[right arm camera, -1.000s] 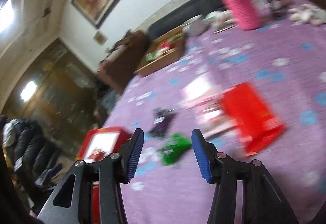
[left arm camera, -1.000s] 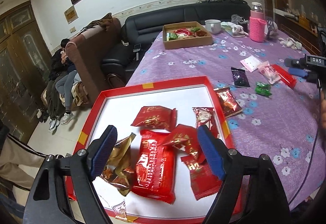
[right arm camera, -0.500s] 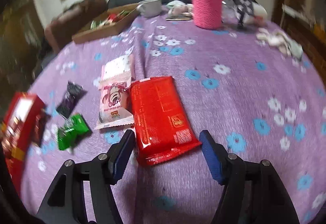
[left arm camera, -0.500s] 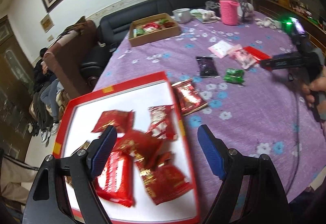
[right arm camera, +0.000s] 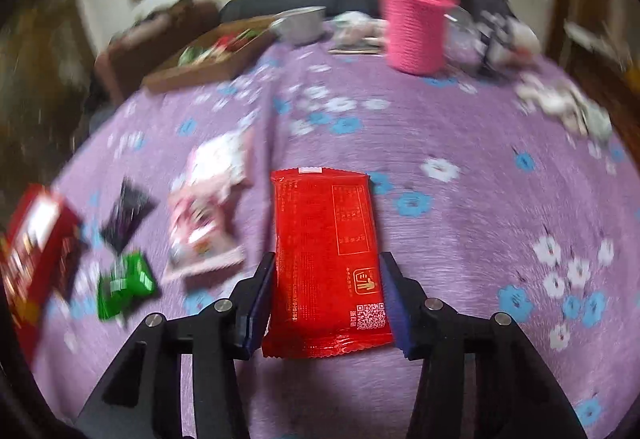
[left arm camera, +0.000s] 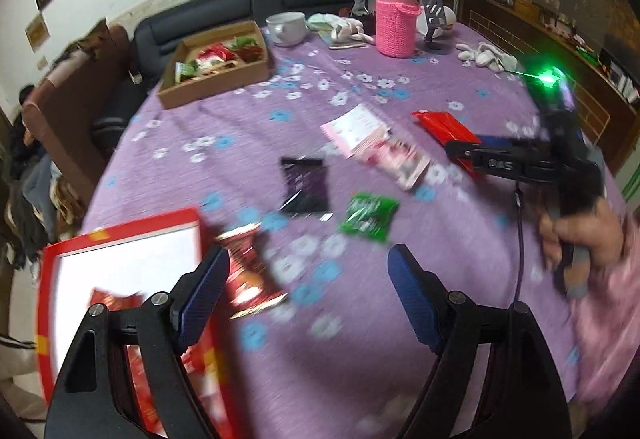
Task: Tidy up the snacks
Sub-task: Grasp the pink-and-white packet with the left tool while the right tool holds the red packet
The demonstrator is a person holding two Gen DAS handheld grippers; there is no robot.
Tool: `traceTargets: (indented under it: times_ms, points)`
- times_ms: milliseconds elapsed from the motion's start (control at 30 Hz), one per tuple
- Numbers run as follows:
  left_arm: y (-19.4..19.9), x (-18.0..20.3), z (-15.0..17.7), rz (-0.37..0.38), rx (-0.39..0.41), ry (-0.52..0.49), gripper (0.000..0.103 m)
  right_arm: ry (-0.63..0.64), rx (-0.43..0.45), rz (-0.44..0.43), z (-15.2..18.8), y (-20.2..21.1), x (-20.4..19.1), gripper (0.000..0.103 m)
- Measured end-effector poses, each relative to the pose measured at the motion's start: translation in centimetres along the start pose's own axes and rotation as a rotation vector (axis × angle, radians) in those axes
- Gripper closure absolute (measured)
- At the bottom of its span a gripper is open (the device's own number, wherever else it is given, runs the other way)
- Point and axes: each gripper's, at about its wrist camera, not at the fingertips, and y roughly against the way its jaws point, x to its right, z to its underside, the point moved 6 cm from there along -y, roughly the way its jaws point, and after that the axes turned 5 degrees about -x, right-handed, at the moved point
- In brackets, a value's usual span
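Your right gripper (right arm camera: pixel 326 303) has just been closing and now pinches the flat red foil packet (right arm camera: pixel 326 235). Your left gripper (left arm camera: pixel 308 295) gapes empty beside the red-rimmed white tray (left arm camera: pixel 120 259) at the purple flowered tablecloth's (left arm camera: pixel 400 319) near edge. Only its view shows your hand (left arm camera: pixel 580 235).

Your worktop (left arm camera: pixel 400 319), under a purple flowered cloth, carries loose snack packets, a red tray (left arm camera: pixel 48 303), a cardboard box (left arm camera: pixel 216 83) and a pink-sleeved bottle (left arm camera: pixel 396 27).

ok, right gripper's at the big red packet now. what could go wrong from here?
1. The right gripper has just been closing on the red packet, near its end only; lifted, the long flat wrapper could droop or slip out.
2. The pink snack packet lies close beside it and could be nudged.
3. The left gripper hangs open over a red snack by the red tray; both views are blurred.
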Motion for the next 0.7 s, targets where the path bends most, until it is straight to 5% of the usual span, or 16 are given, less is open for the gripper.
traceTargets:
  times_ms: [300,700]
  points:
    - [-6.5,3.8,-5.9,0.019,-0.118,0.133,0.021,-0.338,0.032,-0.201,-0.8,0.9,5.4,0.052]
    - [-12.0,6.2,-6.8,0.054,-0.259,0.276,0.021,-0.401,0.057,-0.244,-1.2,1.9,6.2,0.052]
